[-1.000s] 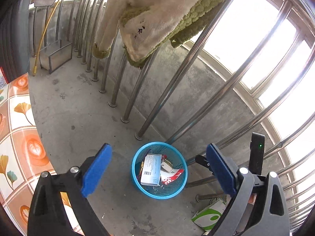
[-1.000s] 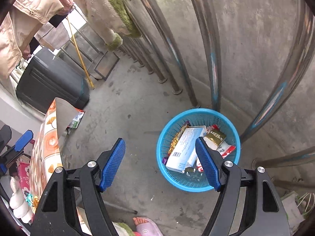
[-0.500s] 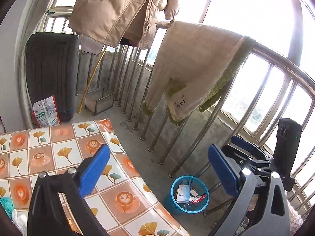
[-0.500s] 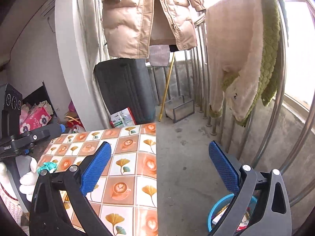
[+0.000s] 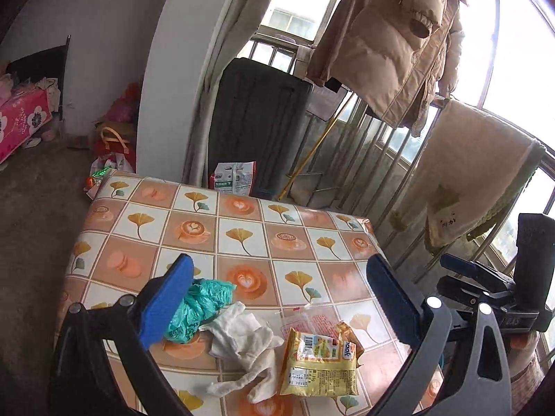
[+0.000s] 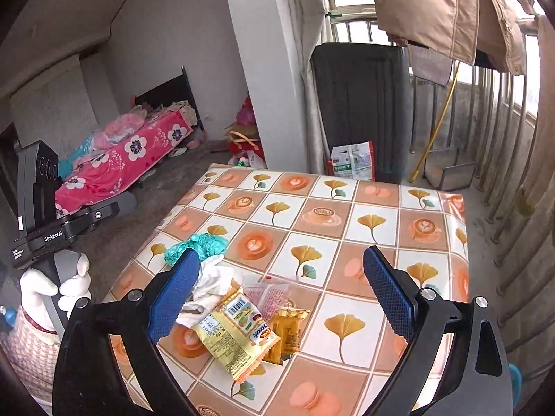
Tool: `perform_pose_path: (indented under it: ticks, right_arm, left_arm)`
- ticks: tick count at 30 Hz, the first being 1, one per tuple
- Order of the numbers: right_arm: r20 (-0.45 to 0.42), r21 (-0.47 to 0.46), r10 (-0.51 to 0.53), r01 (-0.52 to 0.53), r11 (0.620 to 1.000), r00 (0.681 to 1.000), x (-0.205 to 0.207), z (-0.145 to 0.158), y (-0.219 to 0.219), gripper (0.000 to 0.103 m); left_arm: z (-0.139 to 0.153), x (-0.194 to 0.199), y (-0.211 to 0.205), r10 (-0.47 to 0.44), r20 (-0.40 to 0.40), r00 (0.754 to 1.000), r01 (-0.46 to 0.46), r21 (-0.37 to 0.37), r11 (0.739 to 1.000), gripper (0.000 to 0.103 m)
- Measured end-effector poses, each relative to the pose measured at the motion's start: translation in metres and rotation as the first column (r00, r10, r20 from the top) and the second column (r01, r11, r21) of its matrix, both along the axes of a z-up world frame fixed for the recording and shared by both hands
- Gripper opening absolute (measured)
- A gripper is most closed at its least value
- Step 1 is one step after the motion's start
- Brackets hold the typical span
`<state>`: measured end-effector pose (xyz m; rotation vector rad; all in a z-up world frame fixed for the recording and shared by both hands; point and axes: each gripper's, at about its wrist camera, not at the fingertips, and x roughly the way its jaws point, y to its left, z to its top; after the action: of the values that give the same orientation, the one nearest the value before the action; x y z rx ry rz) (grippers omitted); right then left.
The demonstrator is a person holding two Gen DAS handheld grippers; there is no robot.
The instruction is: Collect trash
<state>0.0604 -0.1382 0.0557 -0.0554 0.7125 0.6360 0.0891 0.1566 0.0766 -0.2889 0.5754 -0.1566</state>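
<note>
Trash lies on the patterned table [image 5: 242, 235] [image 6: 347, 215]: a yellow snack wrapper [image 5: 317, 367] [image 6: 236, 332], a small orange wrapper [image 5: 348, 332] [image 6: 284, 332], a clear pink-printed wrapper [image 5: 308, 319] [image 6: 270, 293], crumpled white tissue [image 5: 246, 343] [image 6: 211, 277] and a teal plastic bag [image 5: 197, 305] [image 6: 197, 246]. My left gripper [image 5: 281, 301] is open and empty above the tissue and wrappers. My right gripper [image 6: 281, 294] is open and empty over the wrappers. The blue trash basket is out of view.
A black panel [image 5: 256, 121] [image 6: 360, 104] stands behind the table with a printed bag [image 5: 232, 178] [image 6: 352, 161] at its foot. Metal railing [image 5: 392, 159] with a hanging coat [image 5: 388, 38] and towel [image 5: 468, 173] runs on the right. A bed [image 6: 121, 152] is far left.
Both grippers have swung up and away from the blue basket on the floor to face the table and its trash. Both have stayed open and empty.
</note>
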Motion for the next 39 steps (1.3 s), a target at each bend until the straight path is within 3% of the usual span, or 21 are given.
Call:
perform_pose_path:
  ticks: [4,7,9,16,20,21,23,26,29,39]
  right_arm:
    - [-0.131,-0.01,-0.001,0.0,1.0,0.991,0.005,-0.03,0.022,0.083]
    - [-0.23,0.003,-0.033,0.035,0.999,0.973,0.011,-0.049,0.023,0.08]
    - [-0.288,0.014,-0.051,0.057,0.998,0.956,0.014,-0.06,0.022,0.08]
    - [-0.418,-0.001,-0.079,0.086,0.996,0.905,0.026,-0.095,0.028,0.08]
    - [-0.464,-0.018,-0.078,0.079,0.997,0.882,0.033,-0.112,0.033,0.071]
    - [-0.474,-0.02,-0.073,0.072,0.997,0.877,0.034,-0.115,0.034,0.07]
    - [-0.493,-0.027,-0.067,0.062,0.998,0.867,0.036,-0.123,0.037,0.059]
    - [-0.525,-0.02,-0.055,0.053,0.998,0.849,0.037,-0.131,0.037,0.042]
    - [-0.536,0.004,-0.044,0.054,0.999,0.843,0.035,-0.132,0.032,0.037]
    - [-0.539,0.015,-0.088,0.114,0.993,0.838,0.02,-0.126,-0.011,0.033]
  left_arm:
    - [-0.03,-0.01,0.034,0.052,-0.046,0.998,-0.054,-0.029,0.998,0.095]
    - [-0.049,-0.005,0.049,0.067,-0.093,0.993,-0.073,-0.063,0.995,0.083]
    - [-0.059,0.003,0.056,0.066,-0.112,0.992,-0.075,-0.081,0.994,0.074]
    - [-0.098,0.051,0.067,0.055,-0.244,0.968,-0.074,-0.068,0.995,0.065]
    - [-0.125,0.07,0.068,0.005,-0.318,0.948,-0.049,-0.131,0.99,0.057]
    - [-0.131,0.072,0.067,-0.021,-0.329,0.944,-0.035,-0.164,0.986,0.05]
    - [-0.139,0.075,0.063,-0.052,-0.347,0.936,-0.02,-0.203,0.979,0.046]
    - [-0.143,0.071,0.053,-0.07,-0.347,0.935,0.002,-0.193,0.981,0.039]
    - [-0.147,0.064,0.04,-0.107,-0.363,0.926,0.039,-0.19,0.981,0.032]
    - [-0.151,0.027,-0.007,-0.223,-0.372,0.901,0.137,-0.243,0.96,0.031]
